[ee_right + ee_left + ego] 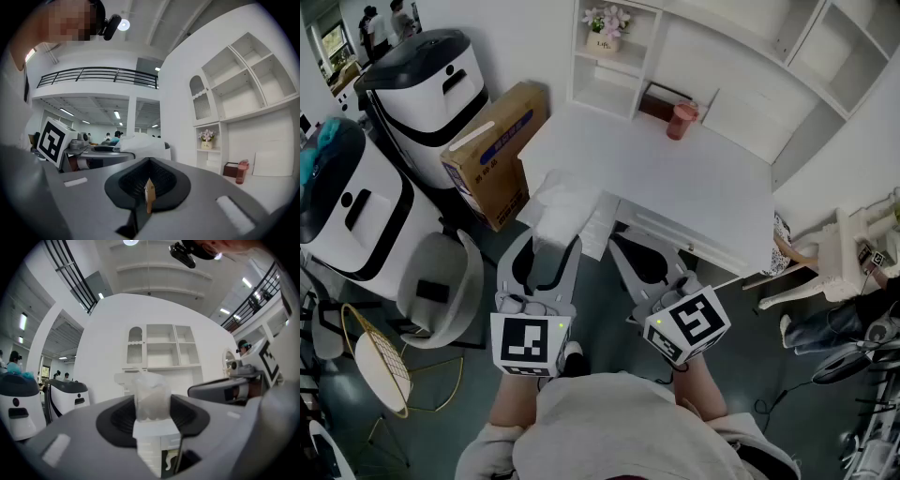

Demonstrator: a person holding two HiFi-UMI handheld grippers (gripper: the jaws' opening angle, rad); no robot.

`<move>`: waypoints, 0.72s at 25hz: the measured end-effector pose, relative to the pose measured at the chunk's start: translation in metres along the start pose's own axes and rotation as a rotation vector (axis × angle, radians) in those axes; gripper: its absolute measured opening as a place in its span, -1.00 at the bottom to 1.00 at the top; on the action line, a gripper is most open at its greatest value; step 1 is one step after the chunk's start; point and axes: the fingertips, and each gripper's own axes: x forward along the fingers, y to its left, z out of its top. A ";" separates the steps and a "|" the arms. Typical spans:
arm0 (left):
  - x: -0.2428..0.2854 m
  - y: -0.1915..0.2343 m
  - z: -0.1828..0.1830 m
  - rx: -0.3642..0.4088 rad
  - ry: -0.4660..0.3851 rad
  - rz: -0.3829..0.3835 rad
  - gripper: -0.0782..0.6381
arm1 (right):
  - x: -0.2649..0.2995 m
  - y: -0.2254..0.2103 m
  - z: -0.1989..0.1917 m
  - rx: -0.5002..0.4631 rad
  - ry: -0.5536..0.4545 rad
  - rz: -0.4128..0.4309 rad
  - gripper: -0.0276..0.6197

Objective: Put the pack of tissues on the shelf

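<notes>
The pack of tissues (565, 208), white in crinkled clear wrap, is held over the front left corner of the white desk (694, 183). My left gripper (550, 244) is shut on its near end. In the left gripper view the pack (151, 398) stands between the jaws, with the white shelf (161, 347) straight ahead. That shelf (614, 58) rises at the desk's back edge. My right gripper (628, 251) hangs just right of the left one, below the desk front. Its jaws (149, 185) are pressed together and hold nothing.
The shelf holds a flower pot (606, 28); a brown box (660, 100) and a pink cup (682, 120) stand on the desk by it. A cardboard box (495, 150), two white machines (427, 89), a grey chair (441, 286) and a wire chair (380, 366) crowd the left.
</notes>
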 end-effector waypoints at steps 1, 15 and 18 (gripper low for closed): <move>0.000 -0.003 -0.001 -0.001 0.004 0.012 -0.22 | -0.004 -0.003 -0.001 0.001 0.000 0.005 -0.91; -0.009 -0.029 0.001 -0.001 0.002 0.057 -0.22 | -0.030 -0.007 -0.004 -0.003 -0.001 0.048 -0.91; -0.004 -0.027 0.001 -0.001 0.006 0.049 -0.22 | -0.026 -0.010 -0.004 0.003 -0.002 0.042 -0.91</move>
